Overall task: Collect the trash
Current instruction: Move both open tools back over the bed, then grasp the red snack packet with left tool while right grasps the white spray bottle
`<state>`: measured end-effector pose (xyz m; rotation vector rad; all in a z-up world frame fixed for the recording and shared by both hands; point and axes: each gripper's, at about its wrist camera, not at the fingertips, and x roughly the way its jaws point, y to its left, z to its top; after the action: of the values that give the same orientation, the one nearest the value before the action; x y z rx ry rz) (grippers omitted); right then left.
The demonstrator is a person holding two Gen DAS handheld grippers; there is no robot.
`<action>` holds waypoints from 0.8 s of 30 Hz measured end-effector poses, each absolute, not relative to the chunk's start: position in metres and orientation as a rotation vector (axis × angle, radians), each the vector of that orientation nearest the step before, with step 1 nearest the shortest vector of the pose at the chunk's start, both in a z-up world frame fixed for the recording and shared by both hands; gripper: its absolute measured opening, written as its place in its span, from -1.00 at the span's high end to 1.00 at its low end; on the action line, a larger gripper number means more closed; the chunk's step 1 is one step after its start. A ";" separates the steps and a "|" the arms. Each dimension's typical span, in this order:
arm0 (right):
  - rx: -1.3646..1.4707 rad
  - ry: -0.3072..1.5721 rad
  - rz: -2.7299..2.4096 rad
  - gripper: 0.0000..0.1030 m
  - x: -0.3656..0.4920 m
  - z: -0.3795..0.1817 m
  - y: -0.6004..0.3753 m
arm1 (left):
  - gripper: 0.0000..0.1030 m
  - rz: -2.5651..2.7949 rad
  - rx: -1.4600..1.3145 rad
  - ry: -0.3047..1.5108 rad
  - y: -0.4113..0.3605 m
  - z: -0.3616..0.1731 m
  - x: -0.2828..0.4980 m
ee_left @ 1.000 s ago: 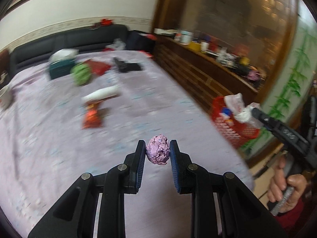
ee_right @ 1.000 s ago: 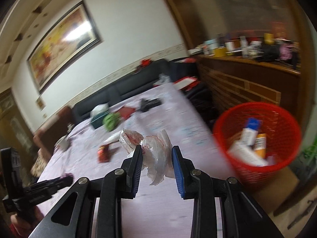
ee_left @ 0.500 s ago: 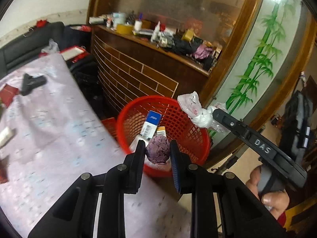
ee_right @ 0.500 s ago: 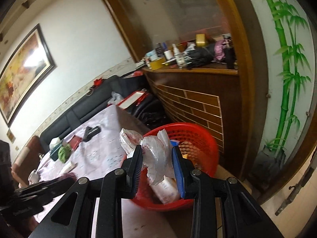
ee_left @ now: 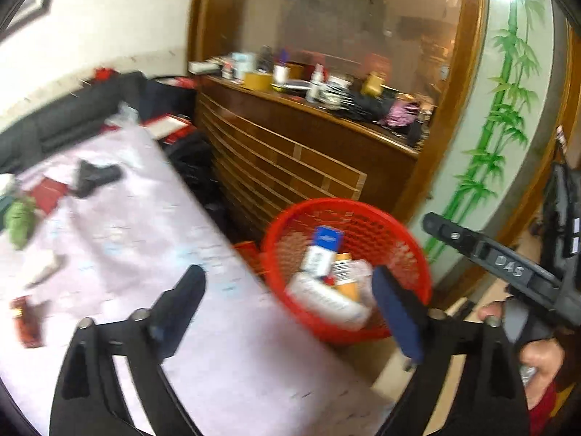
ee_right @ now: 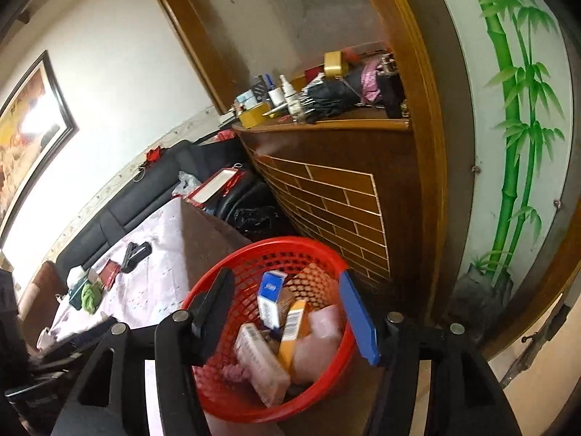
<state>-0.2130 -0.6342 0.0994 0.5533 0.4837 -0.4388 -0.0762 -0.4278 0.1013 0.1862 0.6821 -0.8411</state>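
Note:
A red mesh basket [ee_left: 410,247] [ee_right: 326,254] stands on the floor beside the table and holds boxes, a white plastic bag [ee_right: 319,338] and a pink paper ball [ee_right: 236,370]. My left gripper [ee_left: 290,305] is open and empty, above the table edge next to the basket. My right gripper [ee_right: 287,312] is open and empty, right over the basket. The right gripper also shows in the left wrist view [ee_left: 435,225], beside the basket. Trash lies on the table: a red wrapper [ee_left: 25,319], a green wad [ee_left: 18,218] [ee_right: 89,296].
The table has a pale lilac cloth [ee_left: 145,239] [ee_right: 152,254]. A black object [ee_left: 94,178] and a red packet [ee_left: 47,192] lie far on it. A wooden counter [ee_right: 326,181] with clutter stands behind the basket. A black sofa [ee_right: 127,200] lines the wall.
Both grippers opened and dropped their loads into the basket: the left let go of the pink paper ball, the right of the white plastic bag. The left view swung back toward the table.

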 end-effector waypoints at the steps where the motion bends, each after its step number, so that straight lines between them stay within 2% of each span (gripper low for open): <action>1: 0.541 0.486 -0.420 -0.25 -0.212 0.102 -0.626 | -0.82 -0.824 0.190 0.675 -0.419 0.102 -0.078; 8: 0.441 0.483 -0.276 -0.25 -0.199 0.121 -0.557 | -0.82 -0.678 0.178 0.733 -0.338 0.095 -0.065; 11: 0.427 0.503 -0.212 -0.25 -0.190 0.124 -0.533 | -0.82 -0.590 0.123 0.813 -0.291 0.089 -0.037; 18: 0.363 0.546 -0.107 -0.25 -0.167 0.122 -0.481 | -0.81 -0.266 0.011 0.875 -0.188 0.068 0.052; 24: 0.340 0.589 -0.064 -0.25 -0.152 0.113 -0.460 | -0.49 -0.230 -0.027 0.975 -0.183 0.034 0.110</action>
<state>-0.1517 -0.4598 0.1132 0.3397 0.5889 -0.0637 0.1098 -0.1829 0.0335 -0.0265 0.9751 -0.2305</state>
